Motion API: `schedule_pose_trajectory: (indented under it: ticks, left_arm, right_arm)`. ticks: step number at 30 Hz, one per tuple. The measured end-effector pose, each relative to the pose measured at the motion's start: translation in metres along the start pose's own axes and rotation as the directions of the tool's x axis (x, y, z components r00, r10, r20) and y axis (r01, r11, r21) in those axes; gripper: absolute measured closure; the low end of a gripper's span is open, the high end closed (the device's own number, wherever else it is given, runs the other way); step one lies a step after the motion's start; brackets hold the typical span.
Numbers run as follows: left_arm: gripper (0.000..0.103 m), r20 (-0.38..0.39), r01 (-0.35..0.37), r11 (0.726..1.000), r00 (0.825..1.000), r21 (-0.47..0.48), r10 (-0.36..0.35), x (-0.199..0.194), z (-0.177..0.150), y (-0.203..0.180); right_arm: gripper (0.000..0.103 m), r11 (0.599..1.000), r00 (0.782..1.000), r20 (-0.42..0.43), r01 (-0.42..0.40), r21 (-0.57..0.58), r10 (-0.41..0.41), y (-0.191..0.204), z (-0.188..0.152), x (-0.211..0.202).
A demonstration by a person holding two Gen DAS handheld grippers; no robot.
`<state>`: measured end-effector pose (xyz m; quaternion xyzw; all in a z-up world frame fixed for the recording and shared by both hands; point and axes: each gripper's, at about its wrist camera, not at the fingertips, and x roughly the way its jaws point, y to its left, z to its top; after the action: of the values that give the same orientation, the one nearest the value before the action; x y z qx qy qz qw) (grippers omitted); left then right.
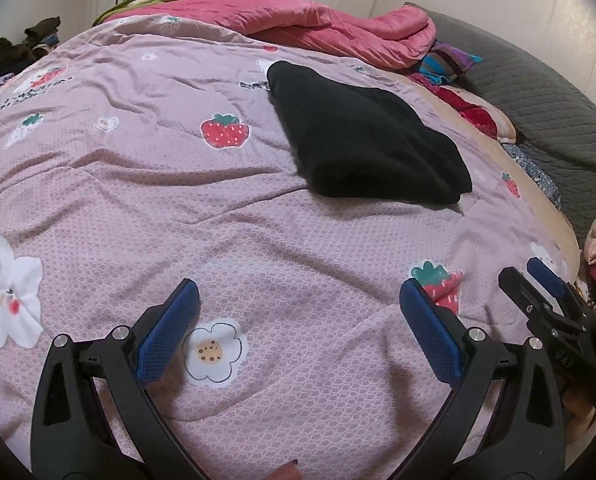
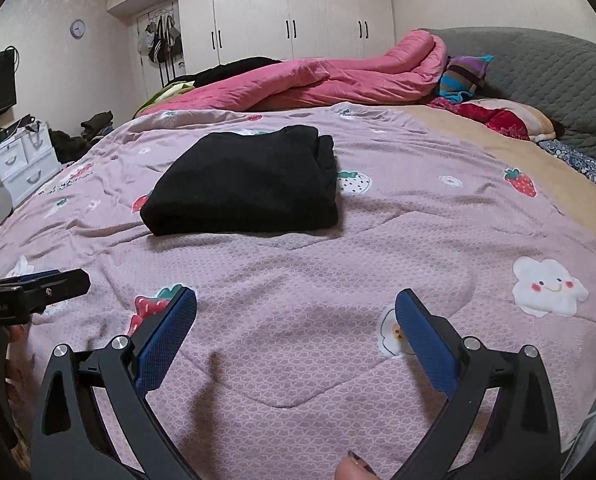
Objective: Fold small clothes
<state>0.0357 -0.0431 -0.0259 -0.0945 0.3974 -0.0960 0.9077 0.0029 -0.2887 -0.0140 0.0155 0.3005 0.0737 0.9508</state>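
A black garment (image 1: 362, 136) lies folded into a thick rectangle on the pink strawberry-print bedspread (image 1: 158, 200); the right wrist view shows the same black garment (image 2: 246, 184) ahead and left of centre. My left gripper (image 1: 298, 300) hovers open above the spread, well short of the garment, nothing between its blue pads. My right gripper (image 2: 296, 308) is also open and empty, likewise short of the garment. Part of the right gripper (image 1: 546, 284) shows at the right edge of the left wrist view, and the left gripper (image 2: 38, 284) shows at the left edge of the right wrist view.
A bunched pink quilt (image 2: 318, 80) and dark clothes lie along the bed's far side. Pillows (image 2: 498, 116) and a grey padded headboard (image 2: 546, 76) sit to the right. White wardrobes (image 2: 298, 12) line the back wall; white drawers (image 2: 22, 160) stand left of the bed.
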Motion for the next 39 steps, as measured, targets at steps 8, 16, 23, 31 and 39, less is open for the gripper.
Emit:
schedule_pose_trajectory:
  ticks: [8, 16, 23, 31, 39]
  left_arm:
    - [0.009, 0.006, -0.007, 1.0, 1.0, 0.001, 0.007, -0.0039, 0.0017, -0.0027]
    - [0.009, -0.003, -0.023, 1.0, 1.0, -0.001, 0.023, -0.0041, 0.0019, -0.0027]
    - [0.009, -0.005, -0.033, 0.999, 0.999, 0.003, 0.033, -0.0033, 0.0018, -0.0028]
    - [0.009, -0.006, -0.033, 0.999, 0.999, 0.003, 0.033, -0.0042, 0.0018, -0.0031]
    - [0.009, -0.001, -0.043, 0.999, 0.999, 0.008, 0.043, -0.0052, 0.0019, -0.0036]
  right_arm:
    - [0.004, 0.999, 1.0, 0.011, -0.002, 0.032, 0.002, -0.0064, 0.0002, -0.0016]
    - [0.004, 1.0, 1.0, 0.011, 0.0, 0.026, 0.0, -0.0058, -0.0003, -0.0018]
    - [0.004, 1.0, 1.0, 0.012, 0.008, 0.011, -0.008, -0.0033, -0.0006, -0.0024]
    - [0.004, 1.0, 1.0, 0.009, 0.011, 0.016, -0.011, -0.0031, -0.0008, -0.0021]
    - [0.004, 1.0, 1.0, -0.001, 0.016, 0.019, -0.016, -0.005, -0.0013, -0.0009]
